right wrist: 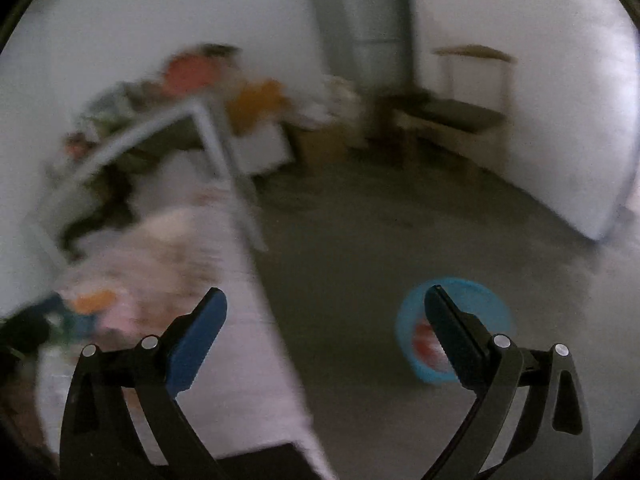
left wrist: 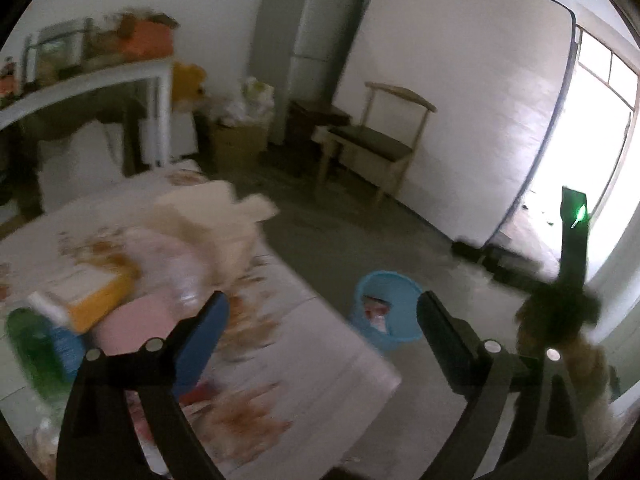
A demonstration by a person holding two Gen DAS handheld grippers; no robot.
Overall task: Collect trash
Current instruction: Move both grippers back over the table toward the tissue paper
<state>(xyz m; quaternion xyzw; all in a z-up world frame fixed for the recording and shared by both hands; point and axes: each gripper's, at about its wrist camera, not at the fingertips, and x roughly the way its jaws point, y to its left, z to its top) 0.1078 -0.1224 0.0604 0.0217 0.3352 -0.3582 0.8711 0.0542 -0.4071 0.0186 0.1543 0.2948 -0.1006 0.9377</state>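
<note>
On the grey floor beside the flowery table (left wrist: 320,344) stood a round blue plastic bin (left wrist: 386,312). Both the left gripper (left wrist: 322,312) and the right gripper (right wrist: 326,308) had their 2 fingers spread wide, holding nothing.

blue plastic bin (left wrist: 386,312), wooden chair (left wrist: 380,128)

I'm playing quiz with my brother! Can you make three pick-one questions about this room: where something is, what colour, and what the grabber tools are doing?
1. Where is the bin?
A on the table
B on the floor
C on the chair

2. What colour is it?
A blue
B red
C black

3. How is the left tool?
A shut on a bottle
B shut on a box
C open, empty

Answers: 1 B, it stands on the grey floor beside the table. 2 A, its rim is light blue. 3 C, nothing sits between its spread fingers.
</note>
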